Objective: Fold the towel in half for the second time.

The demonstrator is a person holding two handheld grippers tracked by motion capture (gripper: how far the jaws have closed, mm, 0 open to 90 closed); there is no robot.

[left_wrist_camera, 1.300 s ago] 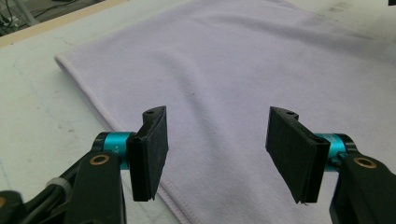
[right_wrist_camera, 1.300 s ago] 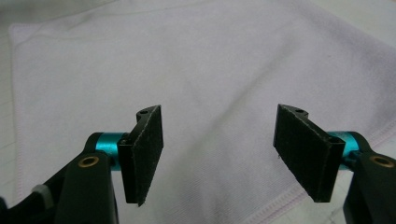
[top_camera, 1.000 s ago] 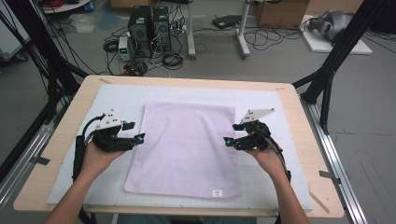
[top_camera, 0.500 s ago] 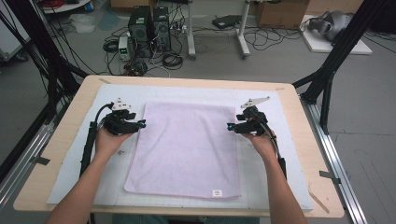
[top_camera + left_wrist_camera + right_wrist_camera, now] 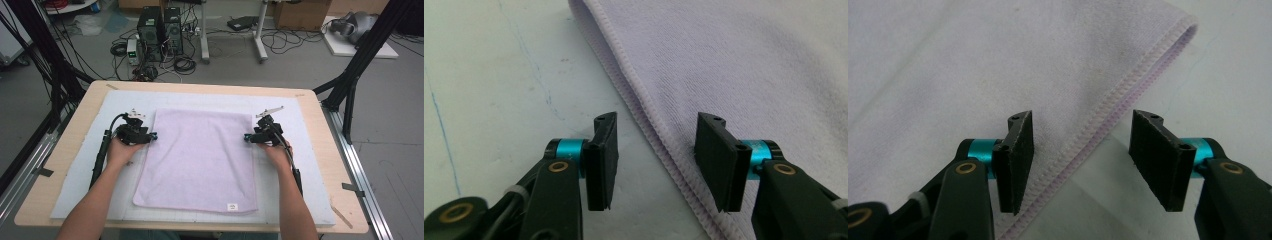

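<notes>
A lilac towel (image 5: 200,160) lies spread flat in the middle of the tabletop (image 5: 75,115), on the white mat (image 5: 310,165) that covers most of it; its far edge runs parallel to the tabletop's far edge, and a small white label (image 5: 232,206) sits at its near edge toward the right corner. The left gripper (image 5: 151,136) is at the towel's left edge near the far left corner, held in the person's left hand (image 5: 120,150). In the left gripper view its jaws have just been closing and stand apart, straddling the stitched hem (image 5: 659,145): one pad over the bare mat, the other over the cloth, neither pressing the fabric, so nothing is grasped. The right gripper (image 5: 248,137) mirrors it at the towel's right edge near the far right corner, held in the right hand (image 5: 275,150). Its jaws too have just been closing and remain released, one pad above the towel, the other above the mat, with the hem (image 5: 1108,115) running between them. Both forearms reach in from the tabletop's near edge.
</notes>
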